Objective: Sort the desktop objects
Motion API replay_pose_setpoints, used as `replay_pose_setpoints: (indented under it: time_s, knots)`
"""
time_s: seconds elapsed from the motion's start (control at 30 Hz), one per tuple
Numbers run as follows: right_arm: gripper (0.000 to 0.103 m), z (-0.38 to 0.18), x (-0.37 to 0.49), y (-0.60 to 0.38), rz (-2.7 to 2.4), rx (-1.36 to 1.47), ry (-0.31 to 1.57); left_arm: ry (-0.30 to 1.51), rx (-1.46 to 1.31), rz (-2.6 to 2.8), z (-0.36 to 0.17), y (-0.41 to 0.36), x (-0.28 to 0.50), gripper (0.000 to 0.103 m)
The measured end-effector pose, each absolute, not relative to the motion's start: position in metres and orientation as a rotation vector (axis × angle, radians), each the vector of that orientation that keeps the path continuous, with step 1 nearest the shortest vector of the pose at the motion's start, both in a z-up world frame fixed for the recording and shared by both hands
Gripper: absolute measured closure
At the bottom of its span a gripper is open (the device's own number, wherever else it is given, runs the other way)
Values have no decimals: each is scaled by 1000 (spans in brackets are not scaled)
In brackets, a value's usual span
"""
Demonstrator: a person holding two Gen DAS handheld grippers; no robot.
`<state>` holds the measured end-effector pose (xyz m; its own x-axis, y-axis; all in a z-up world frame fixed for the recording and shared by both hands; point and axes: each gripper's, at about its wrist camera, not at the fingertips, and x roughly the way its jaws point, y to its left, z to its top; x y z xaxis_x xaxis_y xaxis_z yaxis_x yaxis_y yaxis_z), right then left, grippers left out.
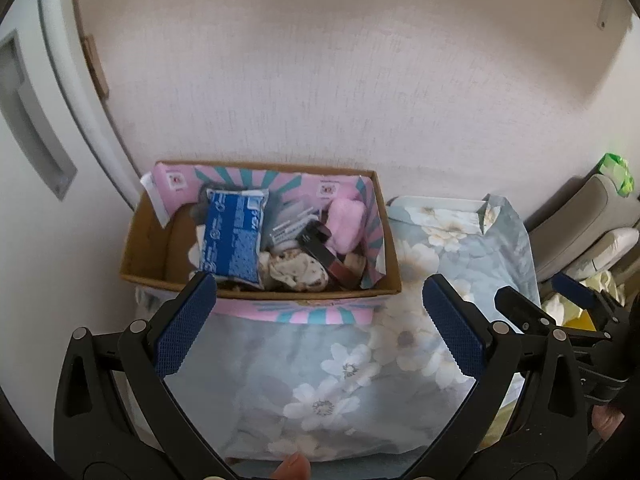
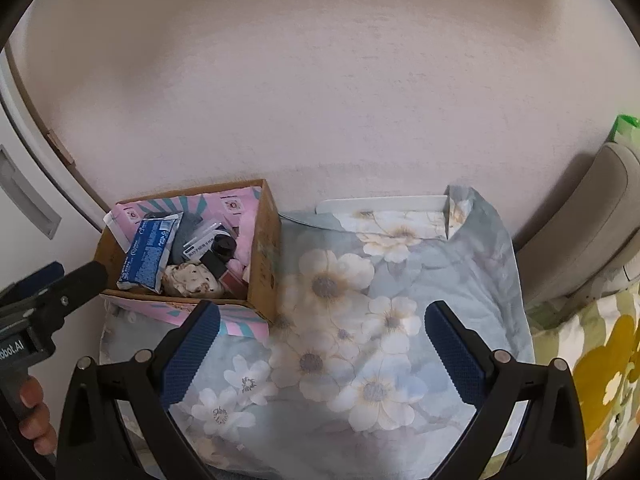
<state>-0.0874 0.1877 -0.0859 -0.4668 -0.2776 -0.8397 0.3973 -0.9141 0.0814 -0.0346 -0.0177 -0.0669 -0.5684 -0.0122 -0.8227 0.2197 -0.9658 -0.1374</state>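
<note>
Left wrist view: left gripper spread wide, nothing between the blue pads, hanging over the floral cloth just in front of the cardboard box.
Right wrist view: right gripper likewise spread and empty, above the cloth's middle, box off to its left.
Box place: back left corner of the cloth-covered surface, against the pale wall; pink-and-teal flaps folded open.
Box contents: blue printed packet leaning at the left; pink fluffy item at the right; dark slim box lying slantwise between them; crumpled beige cloth at the front.
Hard to make out: grey and white packaging behind the packet, print too small to read; lower layers buried under the top items.
Cut off: box's front wall partly behind the left finger in the left wrist view; pink item nearly hidden by the box's right wall in the right wrist view.
Only in left wrist view: right gripper seen from the side at the right edge; thumb tip at the bottom.
Only in right wrist view: left gripper from the side at the left edge, hand on its handle; yellow-flowered fabric at the right.
</note>
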Motion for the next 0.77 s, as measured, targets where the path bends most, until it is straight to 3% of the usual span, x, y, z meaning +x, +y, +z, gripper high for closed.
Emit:
replay_pose_setpoints:
  time_s: [0.77]
  knots:
    - [1,-102,-97,187,-2415,1379,196,317,1417,-2647,-86,-2,-38,0]
